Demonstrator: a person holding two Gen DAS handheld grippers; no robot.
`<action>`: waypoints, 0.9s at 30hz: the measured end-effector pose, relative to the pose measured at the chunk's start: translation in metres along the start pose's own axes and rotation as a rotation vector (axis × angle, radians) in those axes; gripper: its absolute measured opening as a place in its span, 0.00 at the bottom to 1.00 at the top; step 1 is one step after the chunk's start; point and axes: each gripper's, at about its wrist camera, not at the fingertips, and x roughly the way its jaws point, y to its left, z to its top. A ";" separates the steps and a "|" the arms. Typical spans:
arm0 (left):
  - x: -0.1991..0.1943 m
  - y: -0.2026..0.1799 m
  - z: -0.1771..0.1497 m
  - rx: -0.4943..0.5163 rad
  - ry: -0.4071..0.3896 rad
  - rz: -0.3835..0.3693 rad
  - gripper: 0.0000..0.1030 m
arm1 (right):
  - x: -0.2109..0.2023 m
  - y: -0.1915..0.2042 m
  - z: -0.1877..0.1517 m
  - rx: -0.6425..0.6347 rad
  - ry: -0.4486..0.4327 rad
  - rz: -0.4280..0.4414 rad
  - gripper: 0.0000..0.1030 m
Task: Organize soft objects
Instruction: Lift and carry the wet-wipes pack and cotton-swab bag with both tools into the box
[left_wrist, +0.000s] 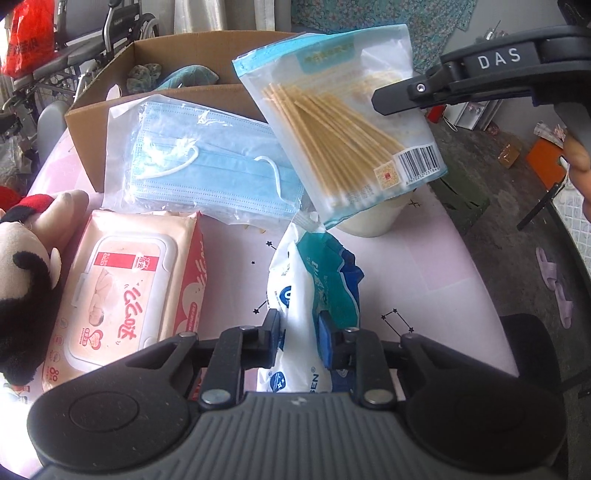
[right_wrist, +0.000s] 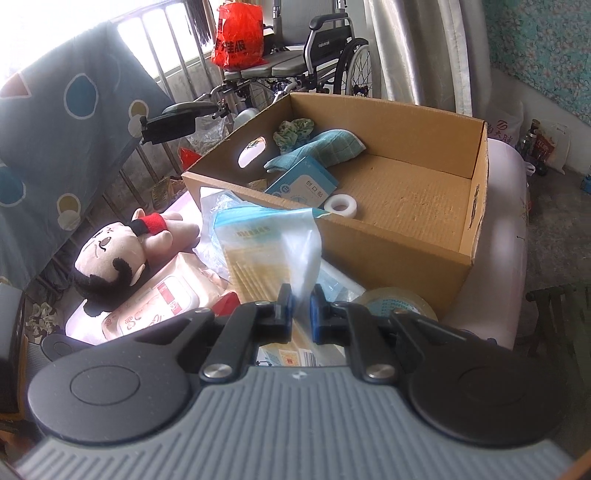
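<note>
Transfer step: right tool clenched on swab bag, left tool pinching white-blue pack; next, carry into far cardboard box, release.

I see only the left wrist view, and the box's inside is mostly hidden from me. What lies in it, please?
Observer: A scrunchie, a teal cloth, a blue carton and a white tape roll.
Operator: Is there room left?
Observer: Yes. The box floor is bare on its right half, as the right wrist view shows it.
Operator: What is the pale round thing under the swab bag?
Observer: A clear tape roll, standing beside the box.
</note>
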 end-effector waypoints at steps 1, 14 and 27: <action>-0.002 -0.004 -0.001 0.029 -0.008 0.026 0.22 | -0.003 -0.001 -0.001 0.003 -0.003 -0.002 0.07; 0.040 -0.006 -0.002 0.032 0.119 -0.020 0.36 | -0.001 -0.018 -0.023 0.066 0.015 0.007 0.07; 0.000 0.004 0.010 -0.038 0.020 -0.064 0.16 | -0.013 -0.024 -0.020 0.081 -0.035 0.006 0.07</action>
